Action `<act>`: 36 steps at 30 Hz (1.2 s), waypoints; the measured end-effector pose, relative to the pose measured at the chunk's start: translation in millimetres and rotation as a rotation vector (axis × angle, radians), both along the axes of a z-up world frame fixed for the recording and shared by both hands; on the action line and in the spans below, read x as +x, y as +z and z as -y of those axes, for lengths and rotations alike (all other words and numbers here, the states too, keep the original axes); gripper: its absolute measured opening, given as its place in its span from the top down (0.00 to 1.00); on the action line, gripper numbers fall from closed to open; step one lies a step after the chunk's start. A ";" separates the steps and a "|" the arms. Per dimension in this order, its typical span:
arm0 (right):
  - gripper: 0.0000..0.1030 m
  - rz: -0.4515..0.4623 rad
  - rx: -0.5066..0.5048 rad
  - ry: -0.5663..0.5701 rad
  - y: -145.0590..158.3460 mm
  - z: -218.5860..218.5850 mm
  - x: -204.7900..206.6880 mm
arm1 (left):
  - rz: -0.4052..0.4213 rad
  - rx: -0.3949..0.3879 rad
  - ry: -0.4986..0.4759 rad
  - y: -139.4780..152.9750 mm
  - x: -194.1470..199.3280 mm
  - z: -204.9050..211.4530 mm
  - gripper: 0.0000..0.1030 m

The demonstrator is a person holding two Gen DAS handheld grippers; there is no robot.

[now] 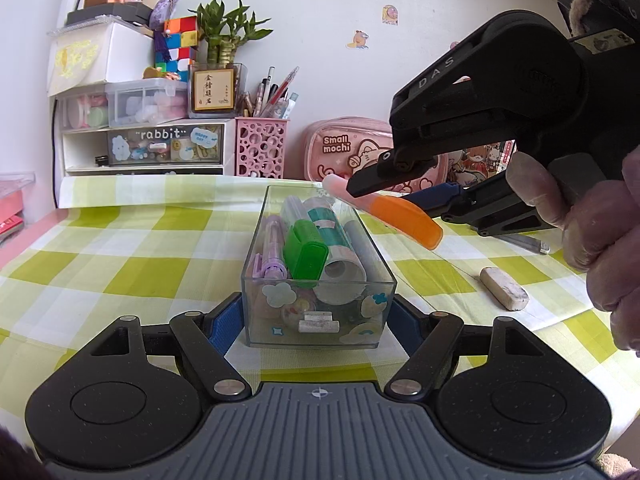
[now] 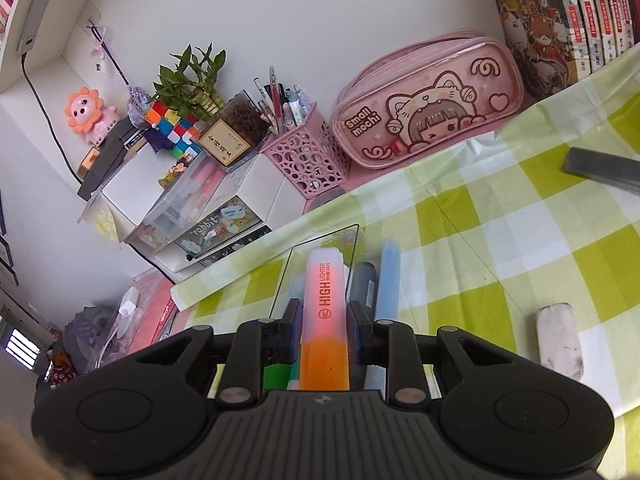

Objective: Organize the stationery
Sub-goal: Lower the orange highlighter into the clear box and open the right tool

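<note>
The right gripper is clenched on the orange highlighter, which lies lengthwise between its two pads and hangs above the clear box, while the left gripper grasps that box by its near end on the checked tablecloth.

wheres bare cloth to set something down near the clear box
Bare checked cloth left of the clear box, out to the pink table edge, and right of it up to the eraser. The box is crowded; the back edge is packed with the pen cup and pencil case.
</note>
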State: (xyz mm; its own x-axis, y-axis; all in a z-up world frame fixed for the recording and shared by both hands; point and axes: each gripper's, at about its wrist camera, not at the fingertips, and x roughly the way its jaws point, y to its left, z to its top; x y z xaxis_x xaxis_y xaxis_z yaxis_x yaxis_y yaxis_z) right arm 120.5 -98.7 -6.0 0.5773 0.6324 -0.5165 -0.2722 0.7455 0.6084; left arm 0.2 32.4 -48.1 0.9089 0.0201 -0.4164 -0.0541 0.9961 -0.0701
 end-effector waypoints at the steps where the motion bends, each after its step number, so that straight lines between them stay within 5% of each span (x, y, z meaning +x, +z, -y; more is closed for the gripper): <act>1: 0.74 -0.007 0.006 -0.003 -0.4 -1.5 0.9 | 0.000 0.000 0.000 0.0 0.3 0.3 0.28; 36: 0.73 0.010 0.005 -0.014 6.1 -2.7 -4.0 | 0.000 0.001 0.000 -0.1 0.8 1.2 0.28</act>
